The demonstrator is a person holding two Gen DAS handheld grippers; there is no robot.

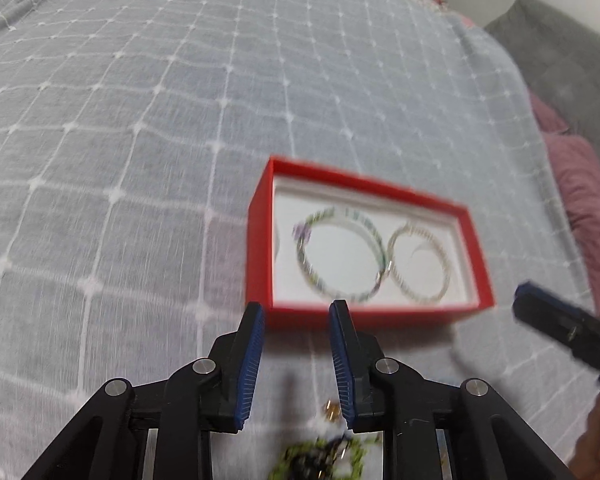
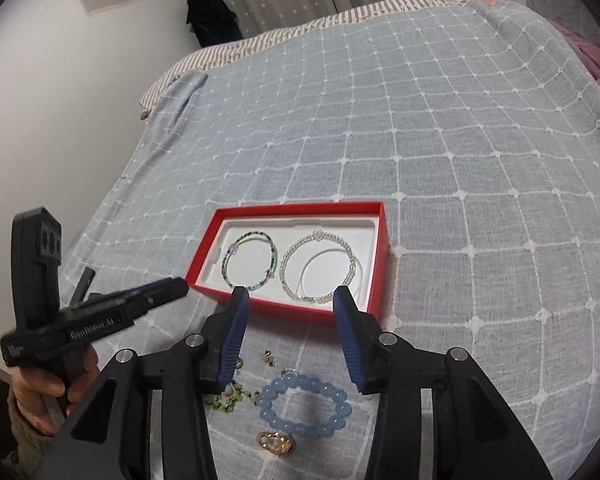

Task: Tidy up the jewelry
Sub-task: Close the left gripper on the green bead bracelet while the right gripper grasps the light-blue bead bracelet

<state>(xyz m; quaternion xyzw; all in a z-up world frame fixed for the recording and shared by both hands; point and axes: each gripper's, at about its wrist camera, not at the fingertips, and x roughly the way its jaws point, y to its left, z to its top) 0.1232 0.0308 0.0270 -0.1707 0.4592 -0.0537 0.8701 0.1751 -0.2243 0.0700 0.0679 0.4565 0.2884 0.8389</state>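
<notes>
Lying loose at the bottom of the right wrist view, nearest the camera, are the pieces not yet sorted: a blue bead bracelet [image 2: 305, 406], a green beaded piece [image 2: 226, 396] to its left, a small gold-coloured piece [image 2: 275, 443] below it and some tiny items [image 2: 269, 357] just above. They rest on the bed cover [image 2: 460, 160], outside the box, so I judge the organizing to be only partly done.

Over them hangs the right gripper [image 2: 289, 294], tilted forward and down; its jaws stand apart with nothing between the pads, the blue bracelet showing on the cover below the gap. The left gripper [image 1: 298, 308] is angled down likewise, jaws released and empty, with the green piece blurred at the bottom edge of its own view. In the right wrist view a hand [image 2: 56, 380] at the lower left holds it by its handle, fingers pointing toward the box.

Just beyond both sets of fingertips, mid-frame, sits the red box [image 2: 374, 248] with its white liner. Two bracelets lie flat in it side by side, a multicoloured one [image 2: 249, 262] on the left and a clear beaded one [image 2: 318, 268] on the right, apparently placed there so that each keeps its own spot.
</notes>
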